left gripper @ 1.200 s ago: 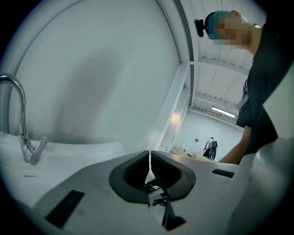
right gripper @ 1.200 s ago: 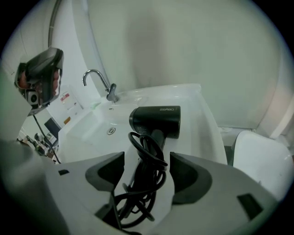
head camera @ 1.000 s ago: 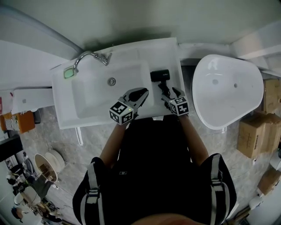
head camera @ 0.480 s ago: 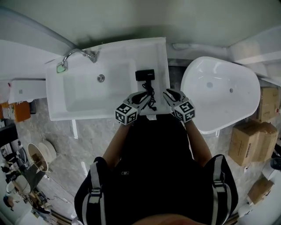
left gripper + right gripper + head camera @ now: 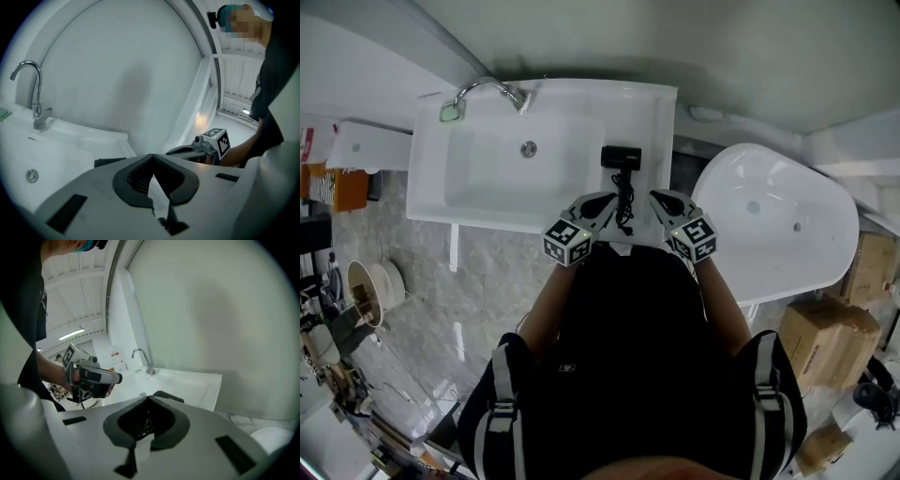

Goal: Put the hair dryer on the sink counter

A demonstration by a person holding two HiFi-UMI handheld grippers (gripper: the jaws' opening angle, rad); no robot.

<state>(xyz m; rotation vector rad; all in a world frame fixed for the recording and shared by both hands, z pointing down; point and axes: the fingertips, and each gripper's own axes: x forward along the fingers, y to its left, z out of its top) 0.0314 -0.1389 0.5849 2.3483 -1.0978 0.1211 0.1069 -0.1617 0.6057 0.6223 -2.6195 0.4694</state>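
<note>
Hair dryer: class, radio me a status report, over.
Left gripper shut, empty. Right gripper just closed, empty. Hair dryer flat on sink counter, right of basin. Nothing blocking.

Both forearms (image 5: 546, 302) reach forward side by side, with the left tongs (image 5: 607, 200) and the right tongs (image 5: 658, 197) near each other, tips angled slightly inward and down. The left tongs' jaws are together and empty. The right tongs' jaws have just been closing and meet with nothing between them.

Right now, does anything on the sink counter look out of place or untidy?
Only the cord of the hair dryer: it squiggles loosely to the front edge of the sink counter. Nothing looks spilled.
</note>
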